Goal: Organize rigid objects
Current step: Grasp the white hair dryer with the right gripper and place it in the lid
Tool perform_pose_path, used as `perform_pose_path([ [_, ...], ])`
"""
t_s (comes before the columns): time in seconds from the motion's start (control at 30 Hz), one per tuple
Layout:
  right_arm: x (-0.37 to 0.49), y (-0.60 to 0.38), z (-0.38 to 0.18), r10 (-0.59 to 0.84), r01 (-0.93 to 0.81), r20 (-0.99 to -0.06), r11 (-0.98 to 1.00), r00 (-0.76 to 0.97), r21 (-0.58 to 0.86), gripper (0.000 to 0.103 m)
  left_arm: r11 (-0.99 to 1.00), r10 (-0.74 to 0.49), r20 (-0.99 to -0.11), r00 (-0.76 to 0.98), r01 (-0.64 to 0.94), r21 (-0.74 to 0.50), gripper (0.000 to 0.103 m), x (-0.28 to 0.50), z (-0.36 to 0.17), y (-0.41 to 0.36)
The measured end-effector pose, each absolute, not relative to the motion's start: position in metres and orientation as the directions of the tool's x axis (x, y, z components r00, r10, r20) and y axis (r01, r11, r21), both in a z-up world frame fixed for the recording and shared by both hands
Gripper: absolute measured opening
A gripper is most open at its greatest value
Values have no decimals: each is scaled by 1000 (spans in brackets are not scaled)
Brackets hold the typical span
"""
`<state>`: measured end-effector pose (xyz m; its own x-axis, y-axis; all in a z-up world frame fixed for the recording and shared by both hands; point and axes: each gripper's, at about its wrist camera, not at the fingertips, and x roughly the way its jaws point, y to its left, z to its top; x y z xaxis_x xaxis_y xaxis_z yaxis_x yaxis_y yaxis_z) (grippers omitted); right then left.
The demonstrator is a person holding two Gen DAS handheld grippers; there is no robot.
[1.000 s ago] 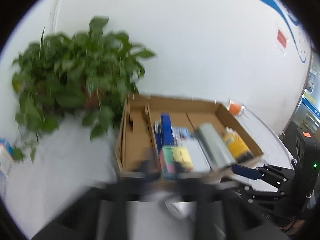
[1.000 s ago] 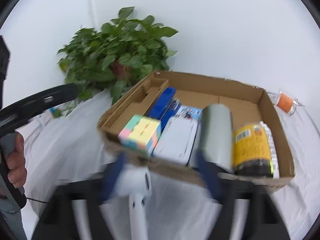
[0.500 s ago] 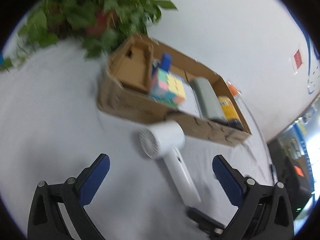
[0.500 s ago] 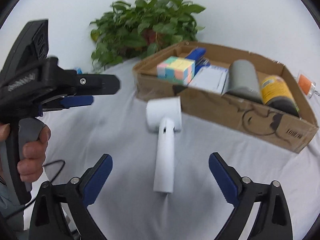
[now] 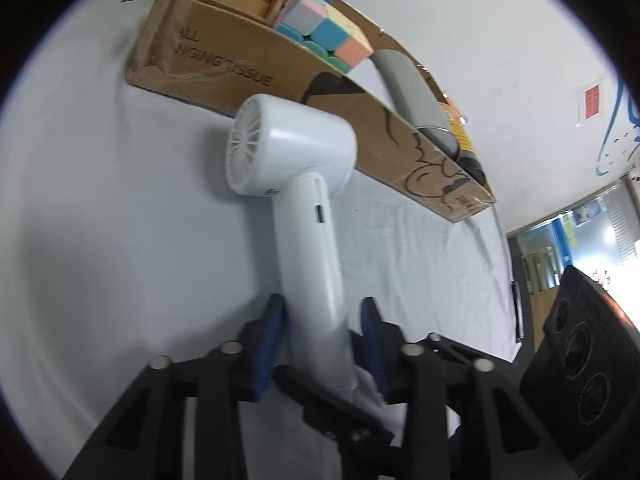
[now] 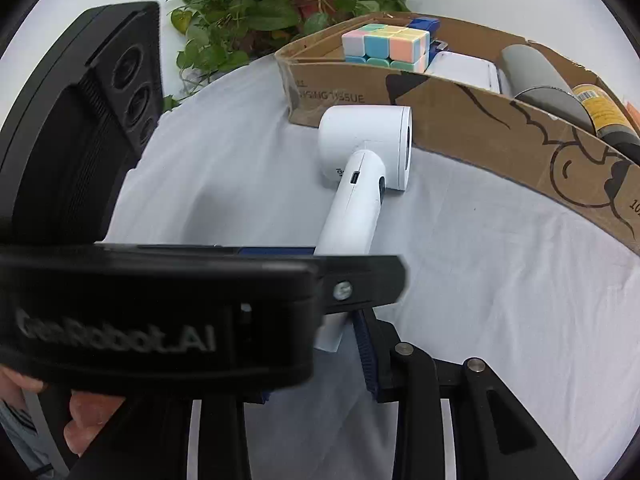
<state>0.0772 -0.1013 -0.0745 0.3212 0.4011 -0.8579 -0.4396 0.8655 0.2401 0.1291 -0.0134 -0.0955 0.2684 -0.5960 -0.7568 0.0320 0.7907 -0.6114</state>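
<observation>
A white hair dryer (image 5: 296, 176) lies on the white cloth in front of a cardboard box (image 5: 248, 68). My left gripper (image 5: 320, 320) has its blue pads on both sides of the dryer's handle, closed on it or nearly so. In the right wrist view the dryer (image 6: 364, 148) points its head at the box (image 6: 500, 128). My right gripper (image 6: 340, 344) is at the handle's end; its left finger is hidden behind the left gripper's body (image 6: 160, 312), so its state is unclear. The box holds a pastel cube (image 6: 386, 46), a grey cylinder (image 6: 536, 72) and a yellow-labelled bottle (image 6: 600, 108).
A potted green plant (image 6: 280, 4) stands behind the box's left end. White cloth (image 6: 500, 260) covers the table. A hand (image 6: 92, 412) holds the left gripper at the lower left. A doorway (image 5: 580, 240) shows at the right.
Both grippers have dropped down and moved in on the hair dryer's handle. The left jaws, wide open before, have narrowed around the handle. The left gripper now blocks much of the right view.
</observation>
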Motion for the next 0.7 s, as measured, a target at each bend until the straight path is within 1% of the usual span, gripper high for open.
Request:
perform_pose_path([
  [0.1, 74, -102, -72, 404, -428, -852, 870, 334, 244, 31, 794, -591, -761, 267, 28, -607, 32, 128, -94, -9],
  [0.17, 68, -103, -63, 405, -432, -844, 870, 352, 237, 31, 809, -574, -767, 286, 53, -585, 32, 124, -81, -13],
  [0.27, 58, -111, -38, 424, -437, -809, 868, 407, 235, 32, 818, -565, -750, 343, 116, -563, 32, 119, -48, -17],
  [0.37, 54, -122, -4, 442, -438, -756, 869, 482, 230, 33, 815, -572, -709, 413, 192, -547, 31, 120, -10, -25],
  [0.5, 74, -134, 27, 436, -420, -702, 883, 563, 211, 33, 804, -589, -668, 455, 246, -541, 31, 147, 20, -33],
  [0.53, 84, -133, 34, 432, -418, -697, 885, 572, 206, 33, 810, -579, -643, 501, 259, -527, 31, 156, 23, -33],
  [0.7, 135, -135, 45, 424, -417, -690, 889, 587, 191, 33, 795, -598, -628, 499, 267, -545, 31, 211, 34, -37],
])
